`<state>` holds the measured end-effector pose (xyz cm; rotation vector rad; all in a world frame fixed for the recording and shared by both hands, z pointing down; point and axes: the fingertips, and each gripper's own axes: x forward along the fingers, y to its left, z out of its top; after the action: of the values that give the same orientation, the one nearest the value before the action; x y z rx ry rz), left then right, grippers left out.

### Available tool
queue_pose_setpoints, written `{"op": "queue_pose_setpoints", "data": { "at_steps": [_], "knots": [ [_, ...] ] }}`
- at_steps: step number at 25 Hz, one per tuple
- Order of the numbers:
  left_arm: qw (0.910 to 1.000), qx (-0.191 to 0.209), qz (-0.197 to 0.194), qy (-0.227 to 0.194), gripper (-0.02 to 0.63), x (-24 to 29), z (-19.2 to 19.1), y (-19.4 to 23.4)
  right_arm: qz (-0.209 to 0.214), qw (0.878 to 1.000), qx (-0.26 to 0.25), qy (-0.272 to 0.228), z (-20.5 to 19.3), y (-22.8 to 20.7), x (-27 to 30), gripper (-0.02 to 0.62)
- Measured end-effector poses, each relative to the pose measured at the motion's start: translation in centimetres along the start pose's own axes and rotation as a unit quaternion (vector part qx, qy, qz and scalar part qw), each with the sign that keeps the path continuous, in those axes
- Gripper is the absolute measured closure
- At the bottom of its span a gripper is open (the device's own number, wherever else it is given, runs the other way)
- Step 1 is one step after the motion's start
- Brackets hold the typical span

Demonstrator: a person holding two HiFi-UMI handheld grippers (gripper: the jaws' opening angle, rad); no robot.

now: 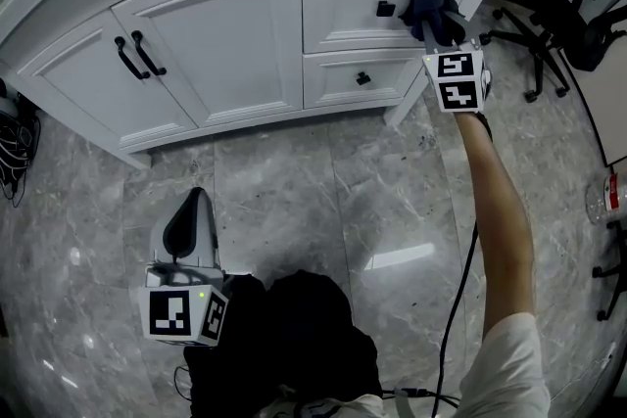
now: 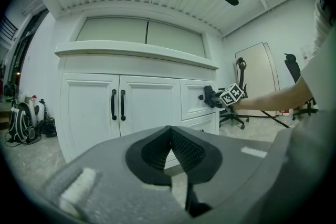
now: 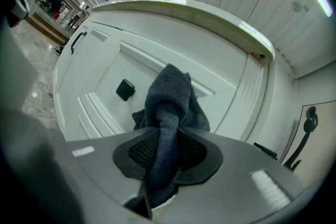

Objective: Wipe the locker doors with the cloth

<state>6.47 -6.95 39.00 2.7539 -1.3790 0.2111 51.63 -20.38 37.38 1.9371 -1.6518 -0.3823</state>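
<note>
A white cabinet point(image 1: 245, 34) has two doors with black handles point(image 1: 137, 56) and two drawers at its right. My right gripper point(image 1: 438, 26) is shut on a dark blue-grey cloth point(image 1: 429, 5), which bunches against the upper drawer front point(image 1: 343, 0) just right of its black knob point(image 1: 386, 9). In the right gripper view the cloth point(image 3: 170, 97) rises from between the jaws of that gripper point(image 3: 167, 136) and touches the drawer panel beside the knob point(image 3: 125, 89). My left gripper point(image 1: 196, 206) hangs low over the floor, shut and with nothing in it, its jaws point(image 2: 170, 136) pointing at the doors point(image 2: 117, 105).
A lower drawer point(image 1: 338, 81) with its own knob sits under the upper one. Black office chairs point(image 1: 554, 5) stand at the right of the cabinet. Bags and cables point(image 1: 15, 127) lie at the far left. The floor point(image 1: 323, 201) is grey marble tile.
</note>
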Motion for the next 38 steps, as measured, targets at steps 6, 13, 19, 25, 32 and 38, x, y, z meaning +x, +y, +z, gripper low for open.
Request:
{"op": "queue_pose_setpoints", "data": {
  "at_steps": [6, 13, 19, 25, 32, 38],
  "knots": [
    [1.0, -0.001, 0.002, -0.001, 0.604, -0.3, -0.1, 0.5, 0.003, 0.999, 0.036, 0.01, -2.7, 1.7, 0.4, 0.509],
    [1.0, -0.006, 0.0, 0.0, 0.604, -0.5, -0.4, 0.6, 0.016, 0.999, 0.048, 0.013, -2.4, 4.1, 0.5, 0.509],
    [1.0, -0.007, -0.001, -0.003, 0.604, -0.8, -0.3, 0.7, 0.036, 0.996, 0.081, 0.0, -0.5, 7.8, 0.8, 0.509],
    [1.0, -0.008, 0.002, -0.003, 0.604, -1.4, -0.5, 1.2, 0.044, 0.991, 0.123, -0.011, 0.5, 10.9, 1.0, 0.511],
    [0.9999, -0.009, 0.003, -0.006, 0.604, -1.9, -0.3, 1.8, 0.063, 0.989, 0.13, -0.025, 3.2, 14.3, 1.4, 0.511],
    [0.9999, -0.01, 0.011, -0.007, 0.604, -2.7, -0.4, 2.6, 0.097, 0.988, 0.116, -0.031, 5.3, 17.6, 1.2, 0.511]
  ]
}}
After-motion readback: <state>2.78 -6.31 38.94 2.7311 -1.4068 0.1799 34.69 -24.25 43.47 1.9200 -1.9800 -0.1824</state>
